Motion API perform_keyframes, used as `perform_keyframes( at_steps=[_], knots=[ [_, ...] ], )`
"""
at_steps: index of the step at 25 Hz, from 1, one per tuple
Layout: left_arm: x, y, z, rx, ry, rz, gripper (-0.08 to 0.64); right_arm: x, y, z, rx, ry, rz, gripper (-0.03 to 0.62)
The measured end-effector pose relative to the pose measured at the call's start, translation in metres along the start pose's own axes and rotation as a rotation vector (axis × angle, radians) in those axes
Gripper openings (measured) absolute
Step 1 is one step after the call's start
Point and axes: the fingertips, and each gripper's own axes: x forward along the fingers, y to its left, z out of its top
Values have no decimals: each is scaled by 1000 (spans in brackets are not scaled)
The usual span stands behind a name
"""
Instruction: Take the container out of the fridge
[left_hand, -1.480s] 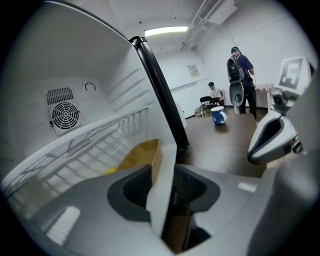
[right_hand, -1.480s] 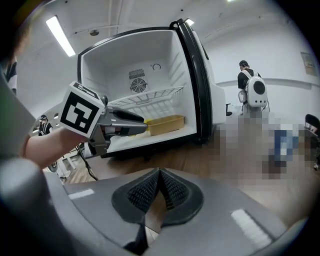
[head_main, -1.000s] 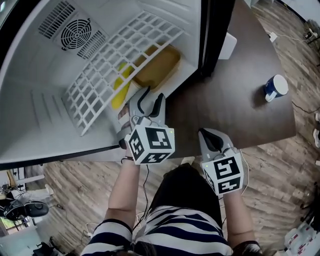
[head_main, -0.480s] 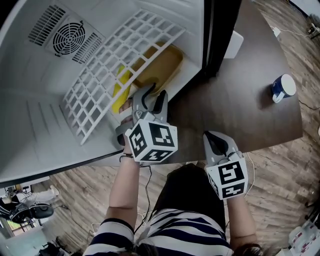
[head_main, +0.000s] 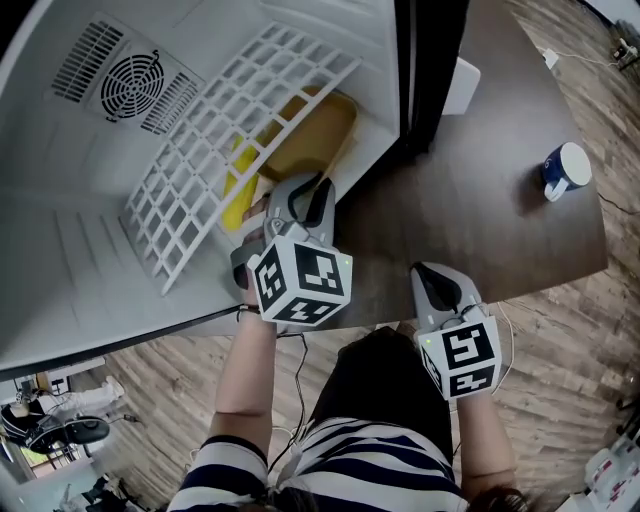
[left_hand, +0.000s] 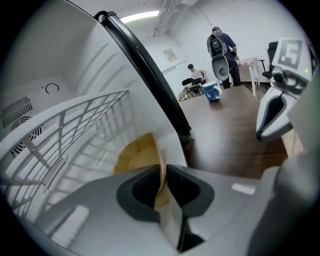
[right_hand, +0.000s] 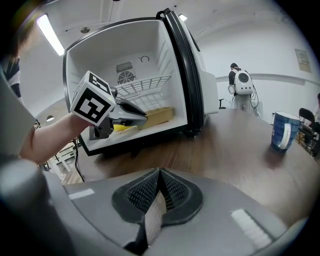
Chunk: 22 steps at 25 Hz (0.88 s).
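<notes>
An amber, shallow container (head_main: 318, 132) lies on the floor of the open fridge (head_main: 70, 190), under the white wire shelf (head_main: 225, 130). My left gripper (head_main: 305, 192) reaches into the fridge mouth. In the left gripper view its jaws pinch the container's thin near rim (left_hand: 150, 155), so the left gripper (left_hand: 163, 172) is shut on it. The right gripper view shows the same hold from the side, left gripper (right_hand: 141, 119) against container (right_hand: 160, 114). My right gripper (head_main: 432, 278) hangs shut and empty above the table's front edge, with the pads pressed together at its tip (right_hand: 159, 182).
A yellow object (head_main: 237, 187) lies left of the container on the fridge floor. The fridge's black-edged side (head_main: 425, 70) stands right of the left gripper. A blue-and-white mug (head_main: 563, 170) stands far right on the dark wooden table (head_main: 490, 210). People stand at the room's far end.
The left gripper has pushed a little further into the fridge and its jaws have narrowed onto the container's near rim. The right gripper has hardly moved.
</notes>
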Motion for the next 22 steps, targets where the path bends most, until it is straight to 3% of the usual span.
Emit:
perform_keyframes(
  at_steps=[7, 22],
  knots=[
    [-22, -11, 9, 20, -31, -2, 0, -20, 4, -5, -2, -15, -11, -8],
    [-80, -54, 23, 0, -72, -100, 0, -67, 16, -7, -14, -53, -43, -8]
  ],
)
